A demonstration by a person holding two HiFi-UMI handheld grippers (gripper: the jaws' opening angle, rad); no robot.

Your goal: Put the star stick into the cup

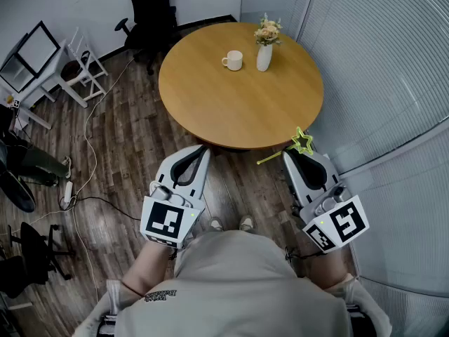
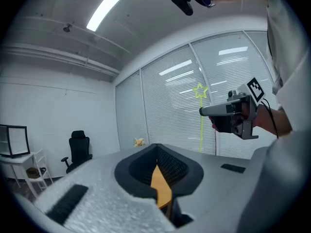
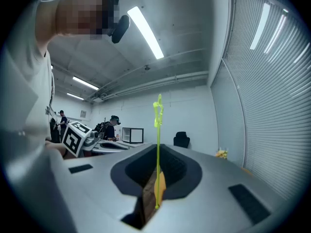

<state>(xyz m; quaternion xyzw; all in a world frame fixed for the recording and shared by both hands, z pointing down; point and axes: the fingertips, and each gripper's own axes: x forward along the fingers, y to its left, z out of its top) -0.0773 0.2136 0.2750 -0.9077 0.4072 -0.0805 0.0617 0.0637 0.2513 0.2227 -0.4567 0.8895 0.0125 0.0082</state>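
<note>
A white cup (image 1: 233, 60) stands on the round wooden table (image 1: 238, 104), toward its far side. The star stick (image 1: 300, 143) is a thin yellow-green rod with a star at one end. My right gripper (image 1: 288, 154) is shut on the rod just off the table's near right edge. In the right gripper view the star stick (image 3: 157, 144) stands upright between the jaws of my right gripper (image 3: 156, 186), star on top. My left gripper (image 1: 201, 150) hovers level near the table's front edge, shut and holding nothing. The left gripper view shows the star stick (image 2: 199, 92) and right gripper (image 2: 228, 111).
A white vase of flowers (image 1: 264, 50) stands just right of the cup. A black office chair (image 1: 149, 11) and a white stool (image 1: 78, 69) are at the back left, with cables (image 1: 88, 153) on the wood floor. A blind-covered glass wall (image 1: 393, 83) runs along the right.
</note>
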